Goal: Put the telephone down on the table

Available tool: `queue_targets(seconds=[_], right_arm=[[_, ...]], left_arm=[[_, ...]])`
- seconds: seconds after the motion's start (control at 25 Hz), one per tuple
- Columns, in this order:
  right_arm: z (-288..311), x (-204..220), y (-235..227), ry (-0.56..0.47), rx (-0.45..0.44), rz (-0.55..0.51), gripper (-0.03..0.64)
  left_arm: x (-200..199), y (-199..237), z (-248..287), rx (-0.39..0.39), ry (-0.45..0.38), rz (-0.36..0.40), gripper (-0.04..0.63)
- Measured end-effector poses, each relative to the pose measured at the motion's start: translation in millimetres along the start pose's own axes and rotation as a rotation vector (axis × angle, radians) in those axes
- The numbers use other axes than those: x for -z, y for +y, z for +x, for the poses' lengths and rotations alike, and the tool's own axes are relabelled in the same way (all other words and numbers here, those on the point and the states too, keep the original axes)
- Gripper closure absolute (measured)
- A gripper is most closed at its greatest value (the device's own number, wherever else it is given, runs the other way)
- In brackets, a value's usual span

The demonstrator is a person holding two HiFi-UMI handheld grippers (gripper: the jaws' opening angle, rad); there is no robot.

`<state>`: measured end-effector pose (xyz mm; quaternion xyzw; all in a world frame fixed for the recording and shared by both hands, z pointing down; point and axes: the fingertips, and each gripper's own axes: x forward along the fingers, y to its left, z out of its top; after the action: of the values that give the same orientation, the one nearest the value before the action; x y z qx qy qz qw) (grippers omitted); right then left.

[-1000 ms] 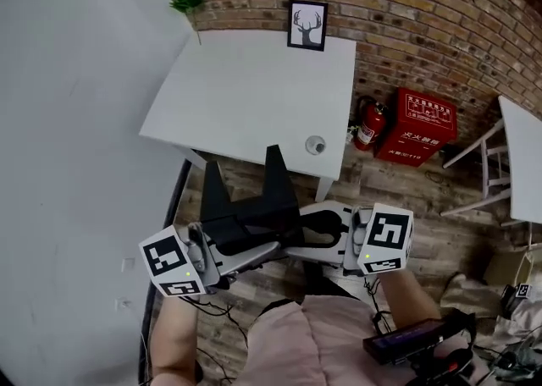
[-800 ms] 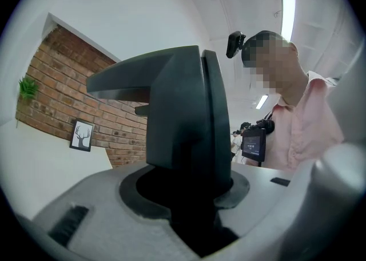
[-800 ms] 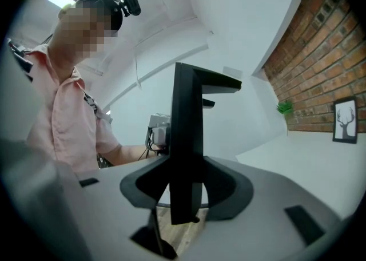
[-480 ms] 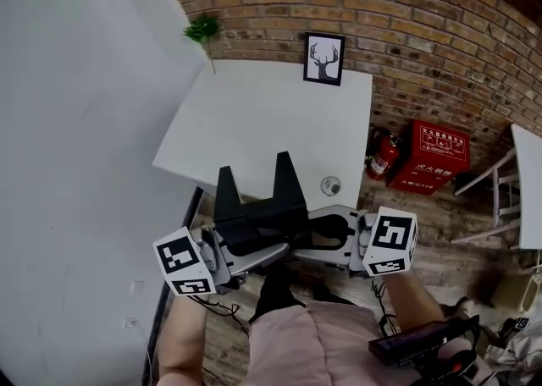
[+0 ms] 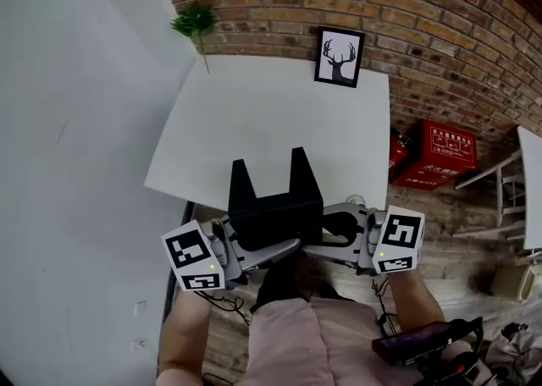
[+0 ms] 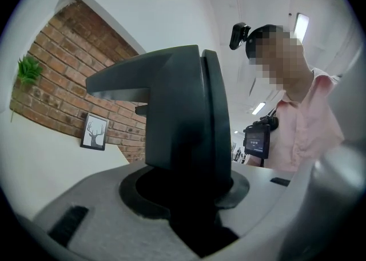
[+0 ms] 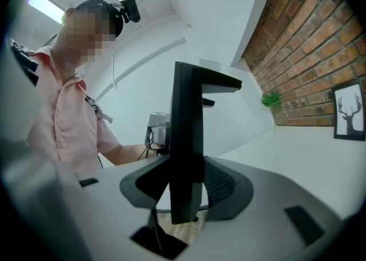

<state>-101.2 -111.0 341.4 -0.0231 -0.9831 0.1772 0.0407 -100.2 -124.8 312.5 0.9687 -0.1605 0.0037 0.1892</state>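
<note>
Black and bulky, the telephone (image 5: 275, 206) hangs at the tabletop's (image 5: 254, 113) 6 o'clock edge. Your left hand-held gripper (image 5: 269, 249) is clamped on it from 8 o'clock and your right hand-held gripper (image 5: 332, 232) from 4 o'clock. Set it down this close to the edge and it may tip off onto the floor (image 5: 474, 240); loosen one side first and it could twist out of the other's narrow hold.

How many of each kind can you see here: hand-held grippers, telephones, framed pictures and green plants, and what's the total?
Hand-held grippers: 2, the left hand-held gripper and the right hand-held gripper
Telephone: 1, black
Framed picture: 1
Green plant: 1
Total: 5
</note>
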Motion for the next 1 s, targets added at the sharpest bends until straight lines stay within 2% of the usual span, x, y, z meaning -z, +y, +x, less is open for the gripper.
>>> queue_targets(seconds=[0.2, 0.44, 0.8, 1.0], right_arm=[[39.9, -18.8, -57.5, -0.022, 0.073, 0.023, 0.439], [71.6, -59.6, -108.7, -0.064, 0.179, -0.016, 0.439], [69.7, -105.3, -137.4, -0.073, 0.292, -0.081, 0.437], [63.3, -96.5, -153.5, -0.073, 0.328, -0.039, 0.437]], left_arm=[[-18.5, 65.8, -21.2, 0.070, 0.030, -0.013, 0.431], [-58.8, 121.7, -38.7, 0.159, 0.048, 0.029, 0.431], [-106.5, 146.0, -30.9, 0.269, 0.045, 0.103, 0.430], [-97.6, 160.4, -18.8, 0.301, 0.066, 0.069, 0.430]])
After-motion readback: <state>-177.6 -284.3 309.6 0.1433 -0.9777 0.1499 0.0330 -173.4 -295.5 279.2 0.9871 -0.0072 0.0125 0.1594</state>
